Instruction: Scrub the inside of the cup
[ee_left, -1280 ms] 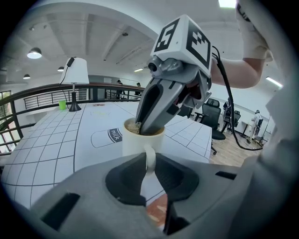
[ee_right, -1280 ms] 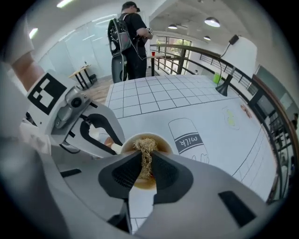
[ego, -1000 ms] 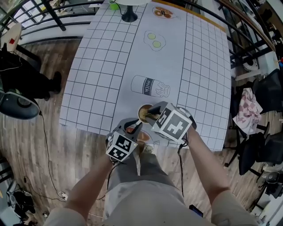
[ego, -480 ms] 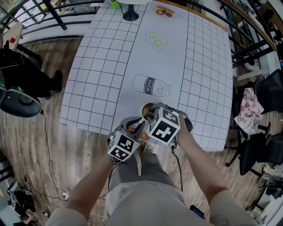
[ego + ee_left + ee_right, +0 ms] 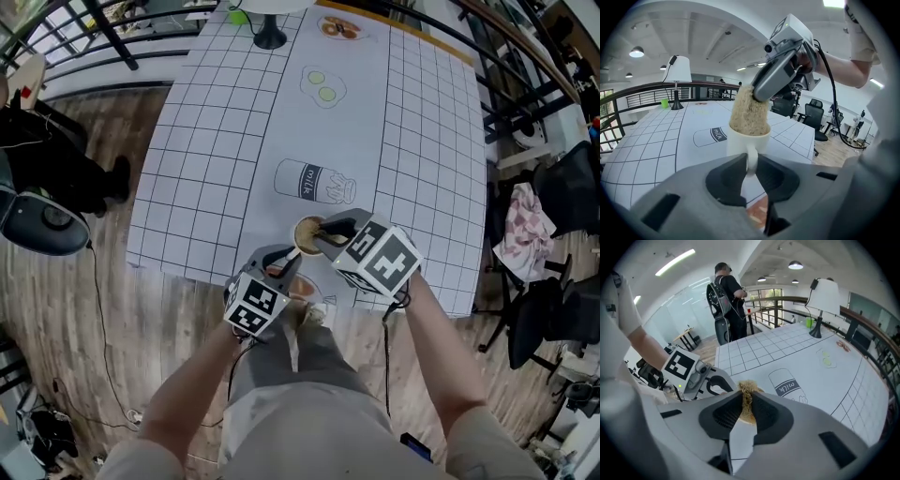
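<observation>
A single white cup (image 5: 749, 139), smooth and glossy with a thin loop handle, is at the near edge of the table (image 5: 216, 141), just short of a printed milk bottle (image 5: 317, 182). Whether its base touches the cloth cannot be told. The left hand-held gripper (image 5: 750, 165) has its dark ribbed jaws closed on that handle, pinching the loop from both sides. One scrub pad (image 5: 750, 112), tan, coarse and fibrous, is packed into the cup's mouth and rises well above the rim. The right hand-held gripper (image 5: 746, 409) has its jaws squeezed almost together on the top of the pad, and stray fibres curl out above them. There are two grippers, both of grey moulded plastic, and each carries one marker cube (image 5: 255, 307) with black-and-white squares. The table wears a matte white cloth, gridded in black along both sides with line drawings down the middle. Only the head view shows both forearms and the wooden plank floor (image 5: 75, 309). The left gripper view alone shows the cup side-on with its handle, and one white-shaded lamp (image 5: 677, 70) at the far end. In the right gripper view the cup is almost wholly behind the jaws. This view adds a person (image 5: 725, 289) with a dark backpack standing beyond the table.
</observation>
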`<state>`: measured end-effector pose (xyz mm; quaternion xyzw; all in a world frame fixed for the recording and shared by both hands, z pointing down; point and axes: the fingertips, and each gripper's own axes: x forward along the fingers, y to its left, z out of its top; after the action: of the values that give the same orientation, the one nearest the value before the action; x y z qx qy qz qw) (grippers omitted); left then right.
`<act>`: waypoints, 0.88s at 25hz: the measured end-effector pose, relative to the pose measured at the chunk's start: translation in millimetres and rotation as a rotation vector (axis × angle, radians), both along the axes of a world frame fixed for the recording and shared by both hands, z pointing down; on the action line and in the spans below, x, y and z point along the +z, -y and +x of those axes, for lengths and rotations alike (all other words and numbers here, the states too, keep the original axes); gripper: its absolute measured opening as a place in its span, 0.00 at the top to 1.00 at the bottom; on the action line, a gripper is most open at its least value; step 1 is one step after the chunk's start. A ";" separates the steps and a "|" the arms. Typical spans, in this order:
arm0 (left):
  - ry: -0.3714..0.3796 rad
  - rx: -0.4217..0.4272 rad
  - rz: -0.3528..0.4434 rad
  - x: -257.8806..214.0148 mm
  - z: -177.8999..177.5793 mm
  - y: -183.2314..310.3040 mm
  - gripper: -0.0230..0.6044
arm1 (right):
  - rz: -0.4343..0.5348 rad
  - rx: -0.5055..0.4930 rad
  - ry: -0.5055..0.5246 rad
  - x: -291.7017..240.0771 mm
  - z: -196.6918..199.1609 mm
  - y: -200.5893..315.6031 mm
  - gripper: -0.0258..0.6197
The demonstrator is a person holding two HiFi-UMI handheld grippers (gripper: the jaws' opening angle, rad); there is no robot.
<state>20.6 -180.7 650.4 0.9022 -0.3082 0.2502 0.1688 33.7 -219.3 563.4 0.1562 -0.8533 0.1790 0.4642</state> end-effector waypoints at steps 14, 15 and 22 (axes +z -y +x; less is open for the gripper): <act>-0.060 -0.070 0.129 -95.3 -11.6 0.9 0.88 | 0.266 0.218 0.187 -96.8 31.5 10.0 0.86; -0.066 -0.075 0.152 -108.2 -12.8 3.4 0.89 | 0.288 0.228 0.202 -106.0 33.2 10.2 0.86; -0.111 -0.095 0.332 -210.6 -21.1 18.5 0.92 | 0.472 0.280 0.313 -185.1 45.3 0.6 0.86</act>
<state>-0.5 -199.2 439.8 0.9145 -0.3778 0.1374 0.0458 79.0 -219.9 378.4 0.3463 -0.9025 0.0598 0.2491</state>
